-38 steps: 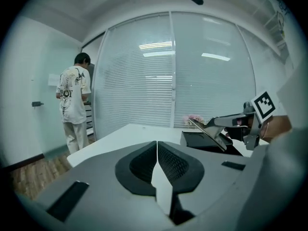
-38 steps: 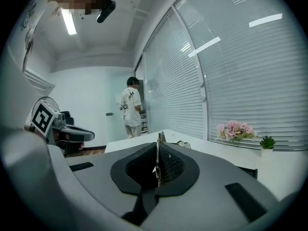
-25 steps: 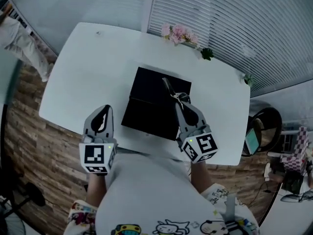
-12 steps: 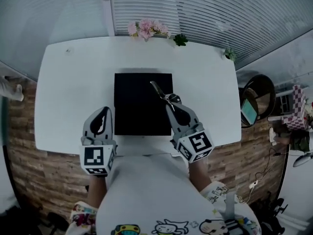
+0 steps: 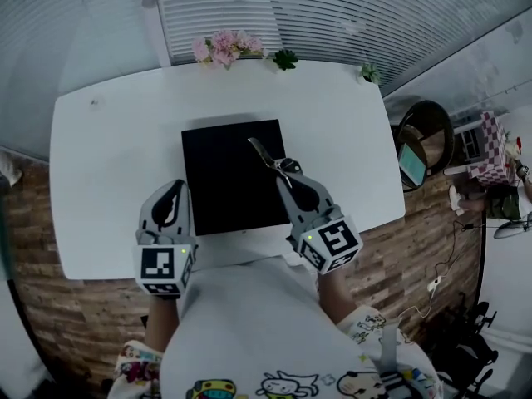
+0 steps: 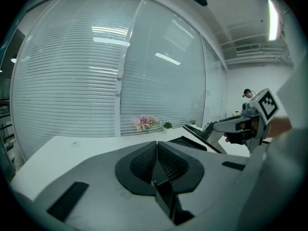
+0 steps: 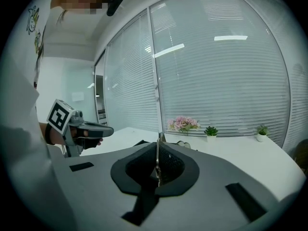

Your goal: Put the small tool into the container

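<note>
The right tongs [image 5: 285, 171] are clamped on the tool [image 5: 264, 152], whose tip pokes out over the black box [image 5: 220, 181] on the table [image 5: 108, 165], likely ready to be lowered in. The left tongs [image 5: 173, 196], pinched together and empty, hang by the box's near left corner, out of the way.

The right gripper [image 7: 158, 147] has its jaws pressed together on a thin metal tool [image 7: 157, 163], seen edge-on and pointing toward the pink flowers [image 7: 183, 124] on the white table [image 7: 236, 153]. Two small potted plants [image 7: 211, 131] stand right of the flowers. The left gripper [image 7: 107, 129] hangs far to their left.
</note>
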